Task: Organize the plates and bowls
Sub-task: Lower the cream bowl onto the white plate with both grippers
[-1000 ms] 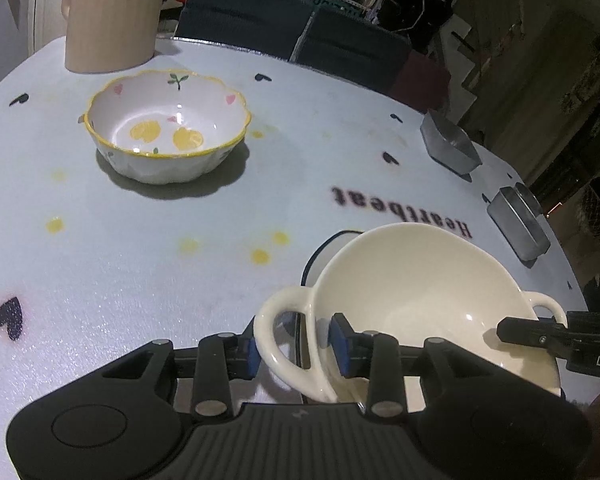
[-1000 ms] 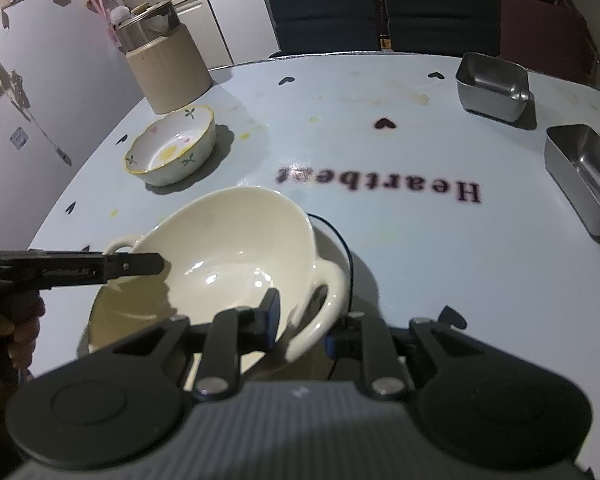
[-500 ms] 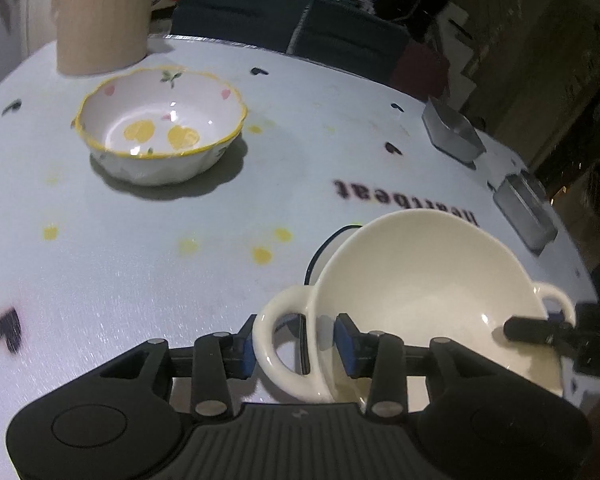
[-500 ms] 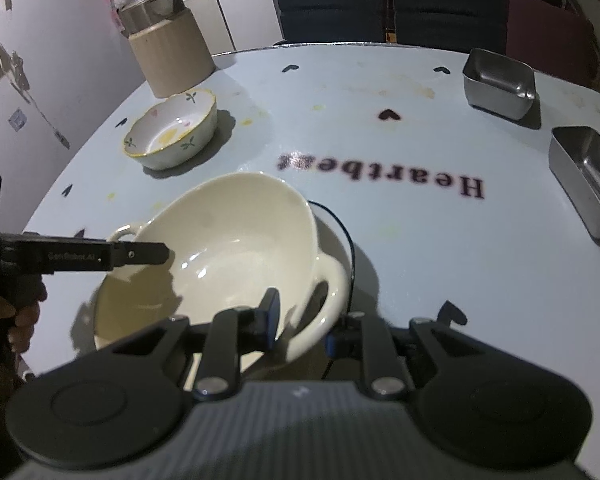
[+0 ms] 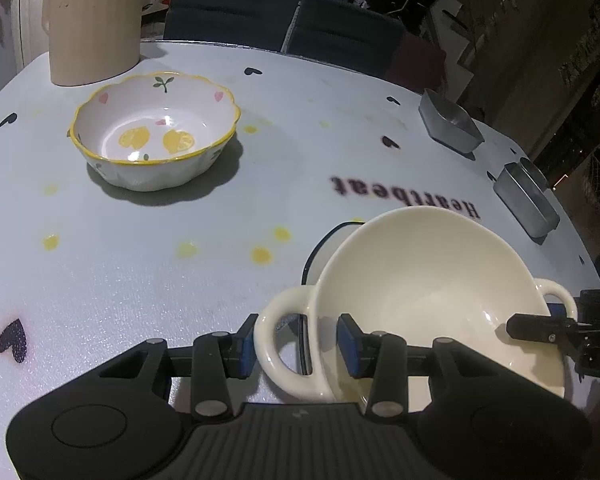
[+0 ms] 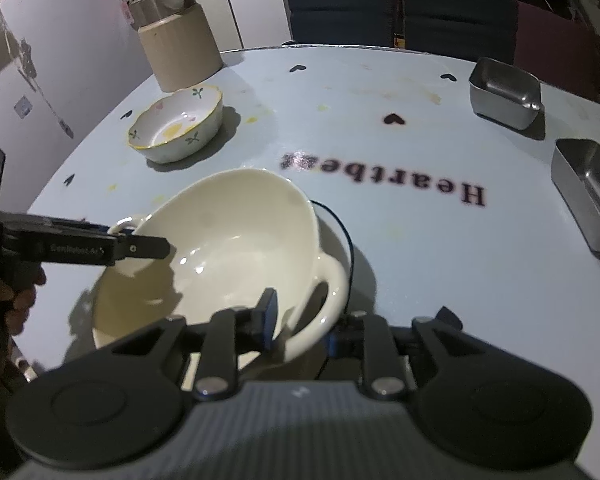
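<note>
A cream two-handled bowl [image 5: 420, 280] [image 6: 228, 248] sits near the table's front edge on a pale plate with a thin black rim [image 6: 350, 240] [image 5: 312, 252]. My left gripper [image 5: 296, 344] straddles the bowl's left handle, one blue pad outside the loop and one inside the bowl, standing loosely. My right gripper [image 6: 300, 328] straddles the other handle and its jaws are opening, with the handle between them. A scalloped white bowl [image 5: 152, 136] [image 6: 176, 128] with a yellow rim and lemon pattern stands apart at the far left.
A beige ribbed canister [image 5: 92, 28] [image 6: 180, 48] stands at the back left. Two steel trays [image 6: 504, 92] [image 6: 588, 192] sit along the right side. Dark chairs [image 6: 400, 12] line the far edge. A person's hand [image 6: 16, 292] holds the left gripper.
Both pairs of jaws have spread a little around the bowl's handles. The cream bowl and both hands have stayed where they were.
</note>
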`<state>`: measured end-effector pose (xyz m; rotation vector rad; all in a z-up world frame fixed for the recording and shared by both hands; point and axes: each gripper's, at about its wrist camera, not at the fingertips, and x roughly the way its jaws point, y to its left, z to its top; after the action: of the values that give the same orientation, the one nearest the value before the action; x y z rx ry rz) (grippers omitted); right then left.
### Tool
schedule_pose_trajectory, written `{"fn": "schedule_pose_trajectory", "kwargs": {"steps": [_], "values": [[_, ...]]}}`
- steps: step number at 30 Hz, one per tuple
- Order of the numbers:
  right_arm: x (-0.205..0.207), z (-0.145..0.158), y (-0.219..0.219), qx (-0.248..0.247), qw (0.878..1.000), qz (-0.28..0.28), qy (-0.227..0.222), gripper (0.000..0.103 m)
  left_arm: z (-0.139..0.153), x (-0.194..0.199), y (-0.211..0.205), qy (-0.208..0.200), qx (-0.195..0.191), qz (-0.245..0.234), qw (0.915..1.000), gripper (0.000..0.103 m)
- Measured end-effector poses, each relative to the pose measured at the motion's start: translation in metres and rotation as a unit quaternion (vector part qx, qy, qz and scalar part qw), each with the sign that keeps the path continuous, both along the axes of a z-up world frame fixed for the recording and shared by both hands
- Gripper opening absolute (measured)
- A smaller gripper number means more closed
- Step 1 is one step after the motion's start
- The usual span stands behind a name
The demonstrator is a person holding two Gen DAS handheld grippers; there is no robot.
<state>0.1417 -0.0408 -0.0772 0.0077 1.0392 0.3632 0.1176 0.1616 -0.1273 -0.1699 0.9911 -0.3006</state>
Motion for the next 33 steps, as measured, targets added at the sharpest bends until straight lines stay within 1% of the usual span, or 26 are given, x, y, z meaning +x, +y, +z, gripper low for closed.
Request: {"fn": "schedule_pose_trajectory", "kwargs": {"steps": [3,7,10,15,20,23,25,26,29,33], "values": [[0.001,-0.002,0.000,-0.011,1.000,0.001,0.001,0.033,0.000,0.000,0.001,0.001,-0.003,0.001,1.0000,0.044],[0.001,-0.005,-0.004,-0.006,1.000,-0.002,0.010,0.034,0.001,0.000,0.001,0.000,-0.004,0.000,1.0000,0.044],[0.000,-0.007,-0.005,-0.017,1.000,-0.002,0.009,0.035,0.002,0.000,0.000,-0.002,-0.005,-0.001,1.0000,0.044],[0.003,-0.012,-0.009,-0.021,0.999,-0.016,0.020,0.036,0.004,-0.001,-0.001,-0.004,0.000,-0.004,1.0000,0.045],[0.006,-0.015,-0.013,-0.008,0.999,-0.024,0.028,0.036,0.005,-0.001,0.000,-0.001,0.002,-0.003,1.0000,0.045],[0.009,-0.017,-0.021,0.013,0.998,-0.040,0.043,0.036,0.006,-0.001,-0.001,0.001,0.006,-0.004,1.0000,0.045],[0.012,-0.019,-0.024,0.024,0.997,-0.046,0.051,0.037,0.006,0.000,-0.001,0.003,0.011,-0.005,0.9999,0.046],[0.014,-0.020,-0.026,0.028,0.997,-0.048,0.053,0.037,0.006,0.000,-0.001,0.004,0.015,-0.004,0.9999,0.049],[0.014,-0.021,-0.026,0.028,0.997,-0.047,0.050,0.039,0.006,0.000,0.000,0.007,0.019,-0.003,0.9998,0.052],[0.014,-0.021,-0.026,0.029,0.997,-0.050,0.050,0.041,0.006,0.000,0.001,0.010,0.026,0.000,0.9996,0.057]]}}
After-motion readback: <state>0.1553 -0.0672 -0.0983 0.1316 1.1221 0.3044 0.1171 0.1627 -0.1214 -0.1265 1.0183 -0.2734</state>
